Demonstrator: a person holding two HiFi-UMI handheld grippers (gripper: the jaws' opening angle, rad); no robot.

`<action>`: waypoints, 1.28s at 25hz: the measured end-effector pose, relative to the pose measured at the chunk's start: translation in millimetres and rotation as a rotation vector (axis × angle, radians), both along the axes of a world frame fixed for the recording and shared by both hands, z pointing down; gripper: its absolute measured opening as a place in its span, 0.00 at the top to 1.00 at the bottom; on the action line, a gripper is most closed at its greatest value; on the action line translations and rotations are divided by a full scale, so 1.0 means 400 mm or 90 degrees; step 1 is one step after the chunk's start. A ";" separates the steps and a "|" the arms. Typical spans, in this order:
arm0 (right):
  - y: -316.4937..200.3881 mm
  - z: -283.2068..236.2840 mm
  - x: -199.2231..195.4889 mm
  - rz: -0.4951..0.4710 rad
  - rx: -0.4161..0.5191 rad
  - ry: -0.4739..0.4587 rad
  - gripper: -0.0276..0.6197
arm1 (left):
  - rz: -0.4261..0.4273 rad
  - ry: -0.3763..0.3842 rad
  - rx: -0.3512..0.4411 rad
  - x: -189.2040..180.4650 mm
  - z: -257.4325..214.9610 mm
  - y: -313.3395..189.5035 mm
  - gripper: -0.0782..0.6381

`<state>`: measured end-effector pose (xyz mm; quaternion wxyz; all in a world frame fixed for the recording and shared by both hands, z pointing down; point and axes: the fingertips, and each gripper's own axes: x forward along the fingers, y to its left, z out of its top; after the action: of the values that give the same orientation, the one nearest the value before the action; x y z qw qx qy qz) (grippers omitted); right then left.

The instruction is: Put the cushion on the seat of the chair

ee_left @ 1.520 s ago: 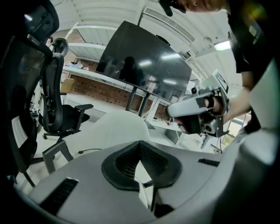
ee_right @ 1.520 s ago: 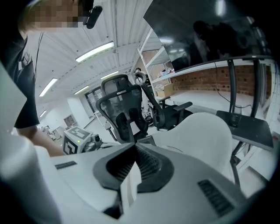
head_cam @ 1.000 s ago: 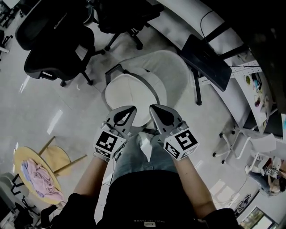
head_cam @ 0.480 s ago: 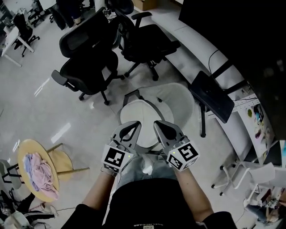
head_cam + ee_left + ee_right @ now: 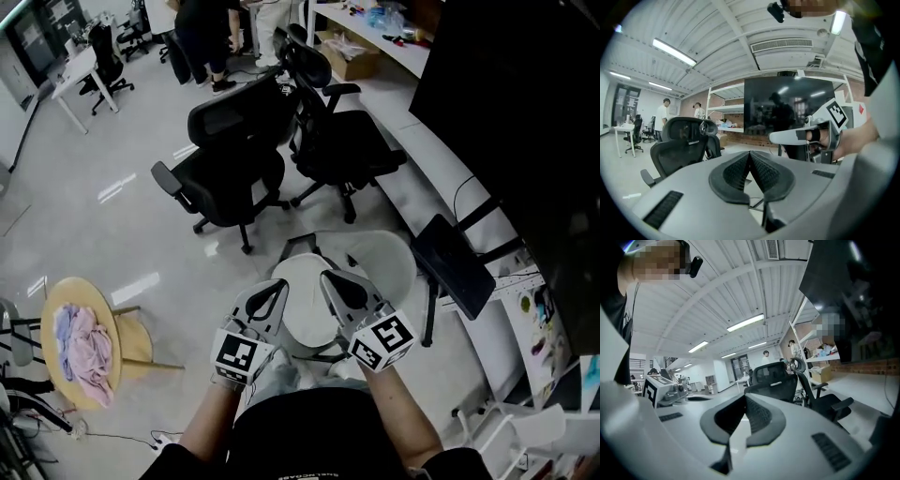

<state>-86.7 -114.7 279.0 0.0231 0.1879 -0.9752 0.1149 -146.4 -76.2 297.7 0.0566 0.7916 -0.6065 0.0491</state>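
Note:
A round white cushion [image 5: 305, 314] lies on the seat of the white chair [image 5: 386, 258], on the floor in front of me in the head view. Both grippers are held side by side above the chair's near edge and touch nothing. My left gripper [image 5: 277, 287] is shut and empty, its ribbed pads pressed together [image 5: 750, 155]. My right gripper [image 5: 328, 277] is shut and empty too, its pads meeting at the tip [image 5: 744, 398]. Both point about level, out over the room.
Two black office chairs [image 5: 234, 169] [image 5: 342, 141] stand beyond the white chair. A dark panel on a stand [image 5: 453, 267] is at its right, beside a long white curved bench [image 5: 427, 164]. A round wooden stool [image 5: 66, 380] with pink cloth [image 5: 86, 342] stands at left. People stand far back.
Both grippers have risen and tipped up towards level, staying shut. The head view has lifted, so the white chair looks smaller and more of the room shows.

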 end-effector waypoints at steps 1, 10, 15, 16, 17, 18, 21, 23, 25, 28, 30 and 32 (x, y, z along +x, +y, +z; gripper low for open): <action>0.002 -0.010 -0.007 -0.009 0.004 -0.002 0.94 | -0.011 -0.002 0.004 -0.010 -0.011 0.005 0.87; 0.005 -0.104 -0.060 -0.085 0.049 -0.022 0.94 | -0.098 -0.010 0.044 -0.066 -0.093 0.042 0.87; 0.019 -0.127 -0.072 -0.116 0.060 -0.029 0.94 | -0.120 -0.024 0.052 -0.067 -0.111 0.058 0.87; 0.021 -0.129 -0.073 -0.122 0.063 -0.028 0.94 | -0.124 -0.027 0.053 -0.066 -0.114 0.061 0.87; 0.024 -0.131 -0.075 -0.128 0.066 -0.027 0.94 | -0.129 -0.028 0.055 -0.066 -0.117 0.065 0.87; 0.027 -0.132 -0.076 -0.134 0.069 -0.024 0.94 | -0.135 -0.028 0.057 -0.067 -0.119 0.070 0.87; 0.039 -0.131 -0.080 -0.145 0.077 -0.014 0.94 | -0.147 -0.025 0.064 -0.070 -0.125 0.088 0.87; 0.044 -0.131 -0.079 -0.145 0.083 -0.011 0.94 | -0.152 -0.031 0.067 -0.071 -0.130 0.097 0.87; 0.049 -0.135 -0.075 -0.145 0.094 -0.010 0.95 | -0.156 -0.032 0.069 -0.069 -0.135 0.102 0.87; 0.066 -0.136 -0.071 -0.156 0.098 -0.011 0.95 | -0.150 -0.028 0.075 -0.059 -0.140 0.112 0.87; 0.074 -0.134 -0.069 -0.160 0.095 -0.009 0.94 | -0.146 -0.029 0.079 -0.051 -0.144 0.118 0.87; 0.079 -0.132 -0.064 -0.162 0.093 -0.008 0.94 | -0.141 -0.026 0.081 -0.042 -0.147 0.120 0.87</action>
<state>-112.4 -83.3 226.1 0.0175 0.0635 -0.9970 0.0410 -163.3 -28.3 238.9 -0.0010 0.7203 -0.6934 0.0205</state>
